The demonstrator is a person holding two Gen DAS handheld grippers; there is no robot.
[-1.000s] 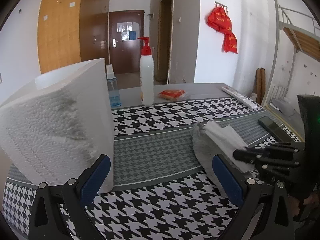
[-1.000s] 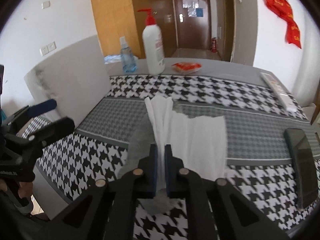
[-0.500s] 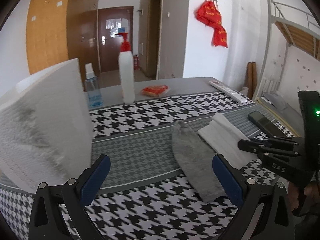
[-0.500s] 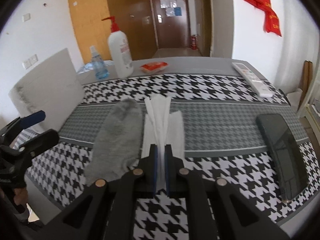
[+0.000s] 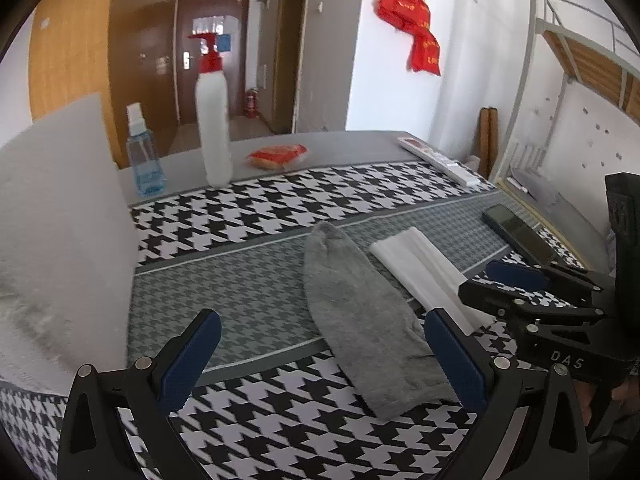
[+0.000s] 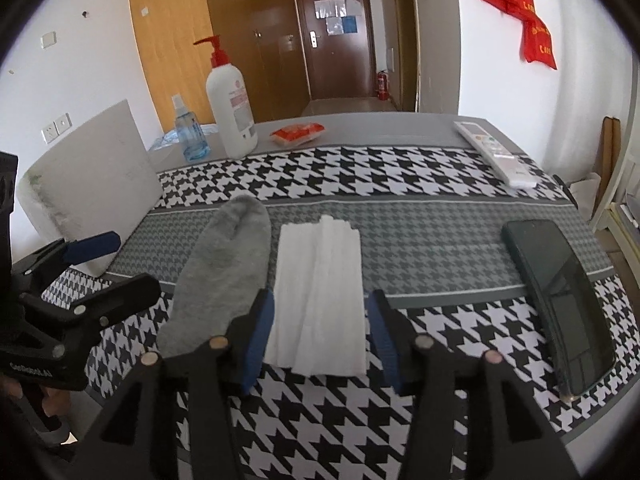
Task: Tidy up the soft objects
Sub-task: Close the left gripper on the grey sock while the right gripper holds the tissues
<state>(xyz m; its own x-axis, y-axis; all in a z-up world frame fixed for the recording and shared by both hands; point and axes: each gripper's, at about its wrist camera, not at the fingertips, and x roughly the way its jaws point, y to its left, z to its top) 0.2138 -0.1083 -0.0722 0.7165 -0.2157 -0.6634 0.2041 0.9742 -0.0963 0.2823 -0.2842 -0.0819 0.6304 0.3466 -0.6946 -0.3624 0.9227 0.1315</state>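
Tissue (image 6: 320, 292), folded flat, lies on the table (image 6: 420, 240) at the centre of the right wrist view, just beside a grey sock (image 6: 224, 268) on its left. The right hand-held gripper (image 6: 322, 336) is opening, the tissue's near end lying between its blue pads, no longer pinched. The left hand-held gripper (image 5: 320, 360) is held wide and empty, low in its own view, over the sock's near end. Trouble is judged likeliest on withdrawal: a pad still brushing the light tissue could drag it askew or unfold it. A careless left grab at the sock could also catch the tissue's edge, since the two lie so close.
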